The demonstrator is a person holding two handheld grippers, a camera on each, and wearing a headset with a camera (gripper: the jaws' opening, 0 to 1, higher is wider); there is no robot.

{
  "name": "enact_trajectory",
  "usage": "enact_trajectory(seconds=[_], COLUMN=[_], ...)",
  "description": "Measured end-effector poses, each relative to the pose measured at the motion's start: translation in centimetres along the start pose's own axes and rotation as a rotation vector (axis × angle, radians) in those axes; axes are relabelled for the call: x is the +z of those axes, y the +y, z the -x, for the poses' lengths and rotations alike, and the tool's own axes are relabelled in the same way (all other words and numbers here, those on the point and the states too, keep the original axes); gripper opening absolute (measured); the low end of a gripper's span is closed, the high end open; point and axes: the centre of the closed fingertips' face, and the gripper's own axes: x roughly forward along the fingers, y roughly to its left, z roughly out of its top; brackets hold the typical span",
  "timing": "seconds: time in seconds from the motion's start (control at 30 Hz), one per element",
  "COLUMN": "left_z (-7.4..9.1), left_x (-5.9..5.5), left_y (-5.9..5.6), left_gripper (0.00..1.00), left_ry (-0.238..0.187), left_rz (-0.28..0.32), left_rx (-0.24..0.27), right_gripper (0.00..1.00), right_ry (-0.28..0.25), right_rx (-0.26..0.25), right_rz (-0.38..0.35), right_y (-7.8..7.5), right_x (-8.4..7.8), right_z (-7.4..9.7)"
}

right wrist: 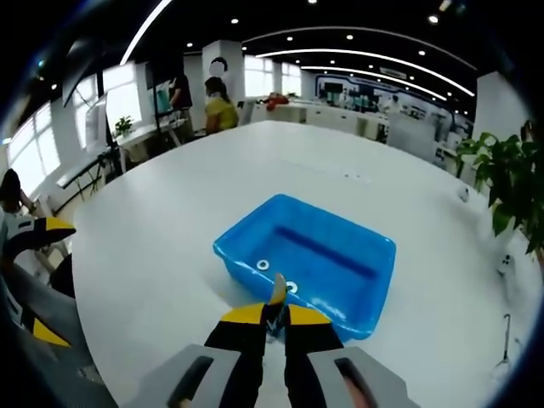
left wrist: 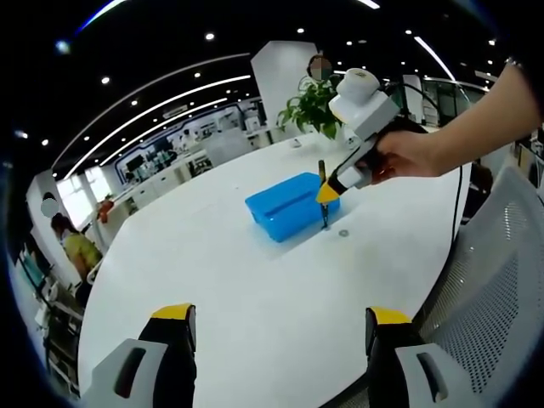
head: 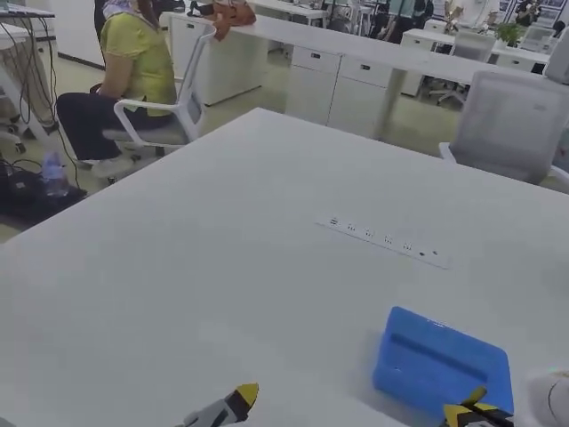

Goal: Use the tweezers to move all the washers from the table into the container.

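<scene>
The right tool [right wrist: 274, 316], pinching the tweezers [right wrist: 277, 290], points down at the near rim of the blue container [right wrist: 336, 265] holding 2 washers [right wrist: 263, 265], while the left tool [left wrist: 280, 325] hangs spread over the counter [left wrist: 212, 272].

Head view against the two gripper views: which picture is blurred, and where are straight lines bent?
Head view: dim and softly blurred, the blue plastic container has smeared edges. Left gripper view: fisheye curves the edge of the white table. Right gripper view: the same bending, but the container is sharp.
</scene>
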Motion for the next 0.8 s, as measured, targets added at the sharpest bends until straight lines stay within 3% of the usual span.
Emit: enact_trajectory(seconds=[0.3,0.8], left_z=[0.04,0.13], left_x=[0.06,0.22], left_y=[0.09,0.33], left_gripper=[0.83,0.83], left_ry=[-0.004,-0.013], left_rz=[0.001,-0.001], left_rx=[0.004,0.016], right_gripper=[0.02,0.02], right_ry=[0.001,0.028], right_rx=[-0.004,0.007], right_rz=[0.034,0.023], right_y=[0.27,0.55], right_x=[-0.1,0.0], right_z=[0.06,0.61])
